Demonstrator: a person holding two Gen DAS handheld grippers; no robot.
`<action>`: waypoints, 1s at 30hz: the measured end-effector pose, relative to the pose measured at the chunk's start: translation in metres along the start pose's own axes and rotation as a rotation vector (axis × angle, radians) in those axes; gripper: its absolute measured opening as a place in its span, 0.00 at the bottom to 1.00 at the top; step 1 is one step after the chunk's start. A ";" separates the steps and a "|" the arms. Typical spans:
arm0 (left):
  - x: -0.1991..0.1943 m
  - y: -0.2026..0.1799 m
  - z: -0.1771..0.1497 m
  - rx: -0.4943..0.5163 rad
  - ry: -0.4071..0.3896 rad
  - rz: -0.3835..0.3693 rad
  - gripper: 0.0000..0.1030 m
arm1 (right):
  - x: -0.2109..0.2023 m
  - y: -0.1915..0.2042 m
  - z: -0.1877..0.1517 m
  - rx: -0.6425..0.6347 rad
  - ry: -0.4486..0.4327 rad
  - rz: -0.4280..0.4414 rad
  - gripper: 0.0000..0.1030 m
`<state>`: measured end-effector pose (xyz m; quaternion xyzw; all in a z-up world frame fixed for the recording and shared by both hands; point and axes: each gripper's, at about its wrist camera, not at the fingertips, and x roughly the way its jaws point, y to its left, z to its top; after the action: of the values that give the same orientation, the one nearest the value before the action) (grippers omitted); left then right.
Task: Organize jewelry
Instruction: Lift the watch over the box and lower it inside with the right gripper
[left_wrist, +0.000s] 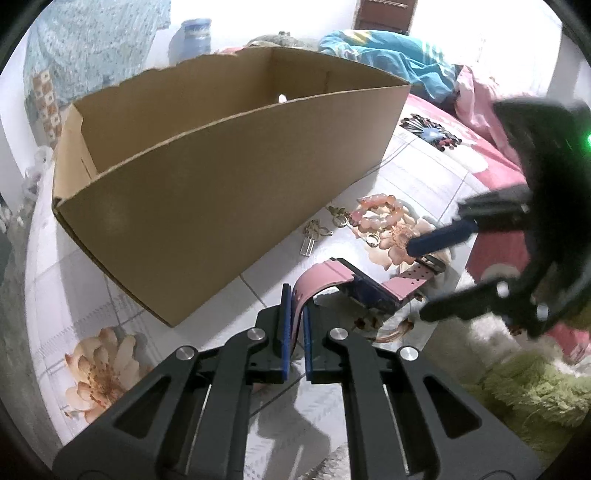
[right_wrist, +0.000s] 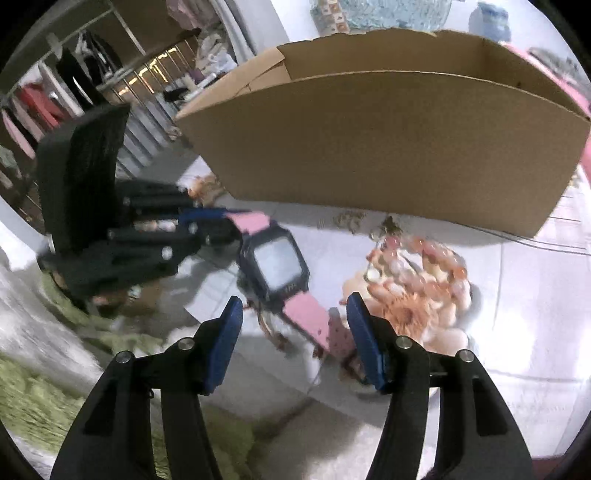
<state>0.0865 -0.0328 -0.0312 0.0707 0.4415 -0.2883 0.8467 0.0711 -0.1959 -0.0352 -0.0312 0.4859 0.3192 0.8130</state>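
Two close, downward wrist views

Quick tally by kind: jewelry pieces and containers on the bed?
Pink-strapped square-faced watch, held in the left gripper: 1
Peach-pink beaded bracelets, tangled, count unclear: at least 1
Small gold-toned metal pieces: about 4
Open brown cardboard box: 1
Total: about 7

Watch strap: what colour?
Pink; the watch strap shows best in the right wrist view, either side of the dark case.

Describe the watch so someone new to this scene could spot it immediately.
Start at the big open cardboard box on the floral bedspread. In front of it, beside pale orange beads, lies the watch: the only item with a pink strap and dark square face.
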 end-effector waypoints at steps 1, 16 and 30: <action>0.000 0.001 0.001 -0.010 0.004 -0.004 0.05 | 0.000 0.003 -0.001 -0.021 0.000 -0.032 0.56; -0.001 0.000 0.004 -0.044 0.016 -0.008 0.04 | 0.002 0.006 -0.004 -0.049 -0.073 -0.264 0.13; -0.083 -0.016 0.054 -0.099 -0.144 -0.176 0.03 | -0.085 0.007 0.033 0.087 -0.247 -0.157 0.05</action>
<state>0.0792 -0.0308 0.0690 -0.0312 0.3977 -0.3438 0.8501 0.0645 -0.2200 0.0530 0.0057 0.3916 0.2345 0.8897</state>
